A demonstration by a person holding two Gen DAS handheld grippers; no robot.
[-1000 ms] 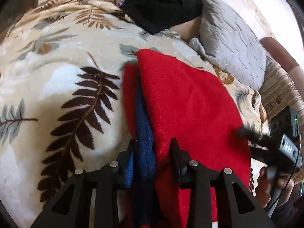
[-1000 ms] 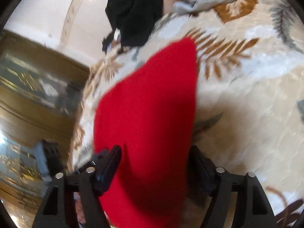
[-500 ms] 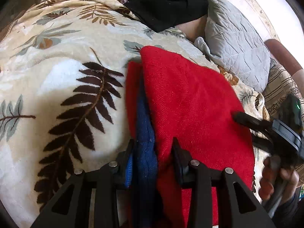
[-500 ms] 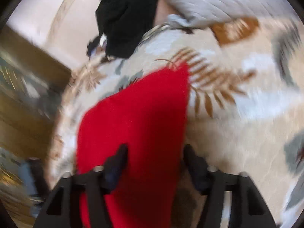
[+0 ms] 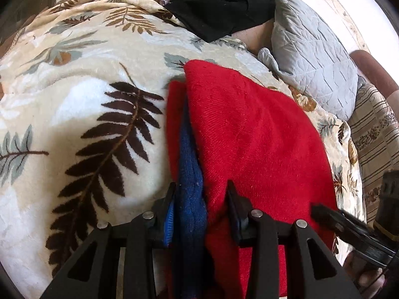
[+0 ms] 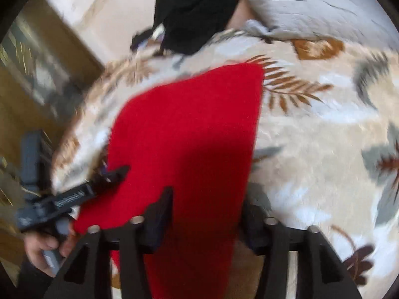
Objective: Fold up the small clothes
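The red garment (image 5: 254, 134) lies folded on the bed (image 5: 74, 114). Left tool (image 5: 199, 199) pinches its blue-trimmed edge at six o'clock. Right tool (image 6: 207, 206) is opening, straddling the cloth unpressed. Risk: tugging the edge undoes the fold.

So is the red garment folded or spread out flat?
Folded: the red garment lies doubled over, its blue trim sandwiched between two red layers.

Leaf-print blanket (image 5: 82, 129) bears red garment (image 5: 254, 137), black clothes (image 5: 219, 2), grey pillow (image 5: 309, 52).
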